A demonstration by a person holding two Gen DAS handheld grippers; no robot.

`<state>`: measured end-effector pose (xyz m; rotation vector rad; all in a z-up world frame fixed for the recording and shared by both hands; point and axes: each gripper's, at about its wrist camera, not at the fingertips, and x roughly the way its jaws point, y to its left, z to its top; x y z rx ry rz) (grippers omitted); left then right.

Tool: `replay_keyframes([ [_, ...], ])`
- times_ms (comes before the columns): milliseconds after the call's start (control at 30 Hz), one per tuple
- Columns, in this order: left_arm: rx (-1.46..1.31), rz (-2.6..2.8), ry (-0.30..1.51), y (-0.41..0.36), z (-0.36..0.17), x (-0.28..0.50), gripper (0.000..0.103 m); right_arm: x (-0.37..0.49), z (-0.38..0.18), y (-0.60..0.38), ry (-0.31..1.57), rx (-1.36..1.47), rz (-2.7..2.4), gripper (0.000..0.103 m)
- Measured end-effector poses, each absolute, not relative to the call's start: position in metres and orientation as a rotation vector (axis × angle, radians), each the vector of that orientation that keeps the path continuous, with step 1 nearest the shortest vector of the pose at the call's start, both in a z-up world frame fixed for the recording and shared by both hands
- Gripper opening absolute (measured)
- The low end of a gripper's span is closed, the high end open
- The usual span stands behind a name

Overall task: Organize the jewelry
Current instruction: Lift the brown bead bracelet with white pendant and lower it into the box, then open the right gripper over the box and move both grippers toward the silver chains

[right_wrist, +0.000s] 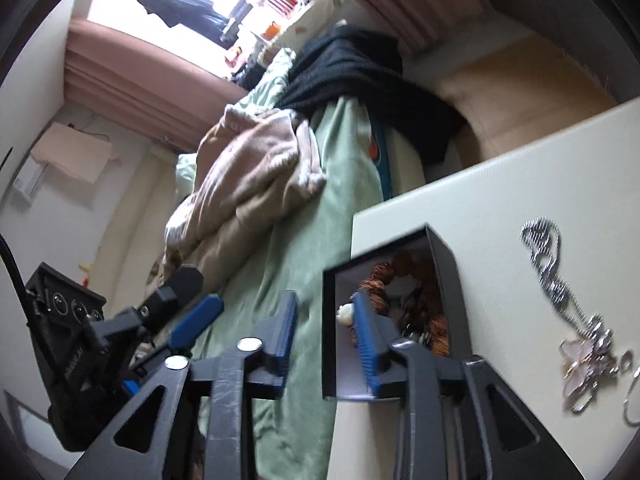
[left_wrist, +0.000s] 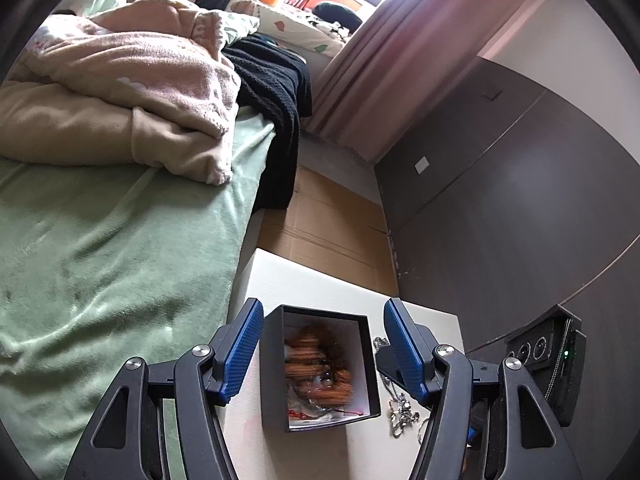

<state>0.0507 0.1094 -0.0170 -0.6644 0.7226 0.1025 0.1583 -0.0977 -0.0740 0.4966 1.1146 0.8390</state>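
Note:
A black open box [left_wrist: 320, 364] stands on a white tabletop [left_wrist: 320, 280] and holds orange-brown beaded jewelry [left_wrist: 316, 360]. My left gripper [left_wrist: 323, 350] is open, its blue pads either side of the box without touching it. Silver chains and rings [left_wrist: 400, 404] lie just right of the box. In the right wrist view the box [right_wrist: 448, 280] is tilted in frame, with beads [right_wrist: 400, 280] inside. My right gripper [right_wrist: 326, 332] is open, one pad inside the box, the other outside its left wall. The silver chain pile [right_wrist: 576, 320] lies to the right.
A bed with a green sheet [left_wrist: 100, 260], pink and beige blankets [left_wrist: 132, 80] and a black knit garment [left_wrist: 276, 92] sits left of the table. Cardboard [left_wrist: 332, 216] covers the floor beyond. A dark cabinet wall [left_wrist: 520, 200] stands right. The left gripper [right_wrist: 192, 320] shows in the right wrist view.

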Motion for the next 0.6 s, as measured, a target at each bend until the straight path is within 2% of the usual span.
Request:
replay_keyframes([
  [133, -0.656, 0.1, 0.728, 0.107, -0.018, 0.053, 0.064, 0.158, -0.068, -0.117, 1.08, 0.498, 0.794, 0.048],
  [300, -0.634, 0.085, 0.738, 0.098, -0.018, 0.056, 0.064, 0.158, -0.058, -0.152, 1.051, 0.529, 0.736, 0.049],
  [433, -0.615, 0.069, 0.746, 0.087, -0.019, 0.059, 0.064, 0.154, -0.049, -0.188, 1.022, 0.536, 0.652, 0.067],
  [600, -0.607, 0.028, 0.763, 0.068, -0.022, 0.067, 0.064, 0.143, -0.043, -0.225, 1.0, 0.556, 0.582, 0.071],
])
